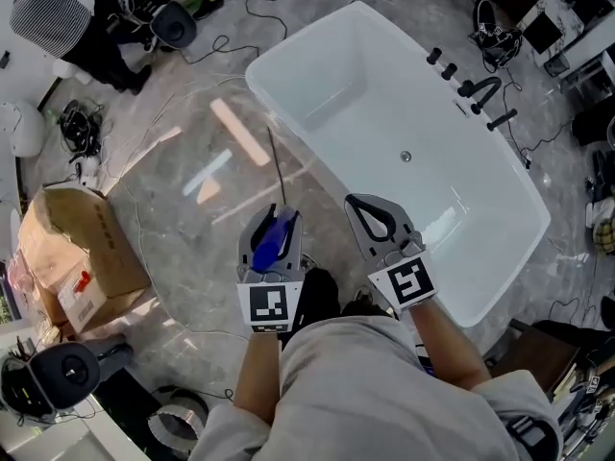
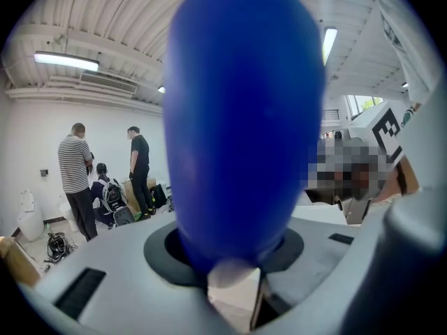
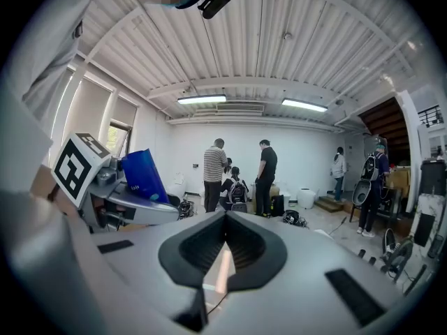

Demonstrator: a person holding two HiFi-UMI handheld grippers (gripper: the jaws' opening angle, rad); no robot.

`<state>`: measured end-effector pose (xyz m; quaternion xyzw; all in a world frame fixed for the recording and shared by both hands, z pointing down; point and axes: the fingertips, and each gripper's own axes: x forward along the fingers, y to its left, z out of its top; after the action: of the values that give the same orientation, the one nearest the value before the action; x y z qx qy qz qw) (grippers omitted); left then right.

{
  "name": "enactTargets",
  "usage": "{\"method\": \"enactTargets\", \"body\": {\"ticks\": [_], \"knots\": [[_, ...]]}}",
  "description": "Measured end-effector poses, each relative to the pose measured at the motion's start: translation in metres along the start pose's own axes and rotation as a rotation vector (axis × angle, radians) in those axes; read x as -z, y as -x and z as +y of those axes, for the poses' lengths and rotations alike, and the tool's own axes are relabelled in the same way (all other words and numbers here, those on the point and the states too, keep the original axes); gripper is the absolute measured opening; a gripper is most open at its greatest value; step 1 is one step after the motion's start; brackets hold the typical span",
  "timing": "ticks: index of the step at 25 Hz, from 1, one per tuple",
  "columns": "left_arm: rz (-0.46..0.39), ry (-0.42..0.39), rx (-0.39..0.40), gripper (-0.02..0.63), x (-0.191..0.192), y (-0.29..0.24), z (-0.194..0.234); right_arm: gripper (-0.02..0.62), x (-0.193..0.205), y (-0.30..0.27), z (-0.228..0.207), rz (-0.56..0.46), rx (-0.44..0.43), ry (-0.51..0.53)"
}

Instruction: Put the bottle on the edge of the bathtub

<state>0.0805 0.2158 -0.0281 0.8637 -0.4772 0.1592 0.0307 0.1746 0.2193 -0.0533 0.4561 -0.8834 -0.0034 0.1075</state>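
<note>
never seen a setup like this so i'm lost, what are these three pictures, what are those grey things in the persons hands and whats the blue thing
There is no robot: a person holds a claw tool in each hand. The head view looks down from a camera on the person's head; the other two come from cameras riding on each tool, looking along its claw. The left claw is closed on a blue bottle. The right claw is shut and empty. Ahead stands a white bathtub with black taps along its rim; a cardboard box sits to the left.
</note>
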Motion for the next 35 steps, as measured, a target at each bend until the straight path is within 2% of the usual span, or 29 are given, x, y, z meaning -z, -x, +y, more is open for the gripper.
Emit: {"method": "enactTargets", "body": {"ticks": [7, 14, 18, 23, 26, 30, 35], "knots": [[0.020, 0.008, 0.001, 0.161, 0.015, -0.005, 0.056, 0.006, -0.009, -0.059, 0.023, 0.025, -0.038, 0.012], [0.036, 0.034, -0.040, 0.161, 0.035, -0.016, 0.098, 0.006, 0.005, -0.102, 0.034, 0.071, -0.092, 0.008], [0.059, 0.044, -0.067, 0.161, 0.046, -0.031, 0.118, 0.006, 0.015, -0.131, 0.032, 0.106, -0.124, -0.054], [0.071, 0.067, -0.104, 0.161, 0.053, -0.055, 0.146, 0.006, 0.022, -0.169, 0.026, 0.104, -0.204, 0.017], [0.095, 0.083, -0.127, 0.161, 0.059, -0.070, 0.155, 0.006, 0.031, -0.185, 0.022, 0.134, -0.222, -0.026], [0.116, 0.103, -0.140, 0.161, 0.069, -0.094, 0.167, 0.006, 0.045, -0.211, 0.012, 0.118, -0.274, 0.007], [0.120, 0.109, -0.158, 0.161, 0.085, -0.120, 0.185, 0.006, 0.073, -0.243, 0.007, 0.162, -0.312, -0.002]]}}
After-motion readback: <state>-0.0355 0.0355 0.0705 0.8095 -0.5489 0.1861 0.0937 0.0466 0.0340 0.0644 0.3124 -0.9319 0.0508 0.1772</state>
